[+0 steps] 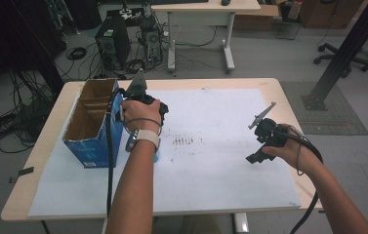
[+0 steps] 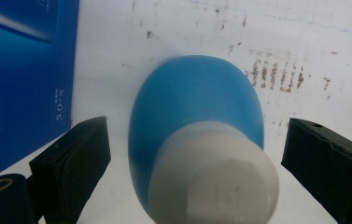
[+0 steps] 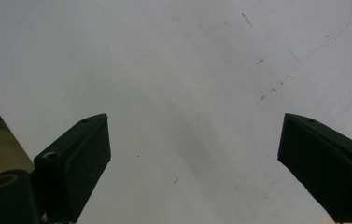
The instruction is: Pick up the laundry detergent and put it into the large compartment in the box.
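A blue bottle (image 2: 197, 93) with a pale grey cap (image 2: 215, 179) lies on the white sheet (image 2: 187, 28), cap end toward the camera. My left gripper (image 2: 197, 128) is open, one jaw on each side of the bottle and neither touching it. From the high view, a hand holds the left gripper (image 1: 143, 101) beside the box, and a sliver of the bottle (image 1: 156, 157) peeks out by the wrist. My right gripper (image 1: 256, 155) hovers over the sheet's right part. It (image 3: 194, 123) is open with nothing between the jaws.
An open blue cardboard box (image 1: 91, 124) with a divider stands at the table's left, close to the bottle; its side (image 2: 19, 70) is just left of the left jaw. Dark scuff marks (image 1: 182, 141) dot the sheet (image 1: 220, 170). Beyond the table (image 1: 279, 85) are a computer tower (image 1: 113, 44), cables and a desk.
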Available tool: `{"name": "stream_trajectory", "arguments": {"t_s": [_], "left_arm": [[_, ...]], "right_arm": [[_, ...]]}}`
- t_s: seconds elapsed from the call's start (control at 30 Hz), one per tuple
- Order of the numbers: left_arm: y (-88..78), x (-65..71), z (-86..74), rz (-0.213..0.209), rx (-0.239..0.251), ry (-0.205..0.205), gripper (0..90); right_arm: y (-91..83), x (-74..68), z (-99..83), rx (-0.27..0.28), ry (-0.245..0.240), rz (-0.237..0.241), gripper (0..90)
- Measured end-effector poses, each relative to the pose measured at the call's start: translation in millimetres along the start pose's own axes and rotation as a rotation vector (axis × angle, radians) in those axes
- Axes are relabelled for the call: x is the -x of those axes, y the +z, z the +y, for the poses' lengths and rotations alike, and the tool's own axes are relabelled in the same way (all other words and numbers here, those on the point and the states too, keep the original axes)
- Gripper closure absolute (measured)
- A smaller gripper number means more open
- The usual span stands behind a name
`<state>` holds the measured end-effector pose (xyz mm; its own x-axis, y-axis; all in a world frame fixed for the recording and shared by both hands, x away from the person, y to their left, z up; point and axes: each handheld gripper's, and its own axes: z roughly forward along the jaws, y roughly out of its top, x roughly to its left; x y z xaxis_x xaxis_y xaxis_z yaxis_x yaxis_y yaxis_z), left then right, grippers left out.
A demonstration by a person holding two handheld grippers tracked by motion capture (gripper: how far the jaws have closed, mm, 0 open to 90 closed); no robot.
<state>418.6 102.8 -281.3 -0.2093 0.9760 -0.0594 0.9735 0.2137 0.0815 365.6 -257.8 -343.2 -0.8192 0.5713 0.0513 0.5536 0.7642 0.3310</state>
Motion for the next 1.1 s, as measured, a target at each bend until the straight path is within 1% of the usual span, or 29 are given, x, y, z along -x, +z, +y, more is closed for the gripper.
{"name": "stream_trajectory", "arguments": {"t_s": [0.3, 0.4, 0.47, 0.63, 0.9, 1.1], "left_arm": [[6.5, -0.7, 0.9, -0.002, -0.003, 0.01, 10.6], [7.0, -0.8, 0.4, 0.008, 0.003, 0.013, 13.4], [7.0, -0.4, 0.2, 0.006, 0.006, 0.009, 15.5], [6.9, -0.3, 0.1, 0.007, 0.003, 0.018, 20.3], [7.3, -1.4, 0.3, 0.018, 0.006, 0.021, 28.7], [6.7, -1.3, -0.1, 0.012, 0.021, 0.019, 34.5]], "right_arm": [[1.8, 1.9, -4.3, -0.003, 0.011, 0.003, 9.6], [2.2, 2.2, -5.0, -0.002, 0.011, 0.004, 9.5], [1.9, 2.3, -5.4, -0.002, 0.013, 0.004, 9.6], [2.4, 2.4, -6.6, -0.003, 0.014, 0.005, 9.5], [2.5, 3.9, -8.8, -0.001, 0.019, 0.006, 9.5], [3.8, 3.4, -8.4, -0.003, 0.02, 0.008, 9.5]]}}
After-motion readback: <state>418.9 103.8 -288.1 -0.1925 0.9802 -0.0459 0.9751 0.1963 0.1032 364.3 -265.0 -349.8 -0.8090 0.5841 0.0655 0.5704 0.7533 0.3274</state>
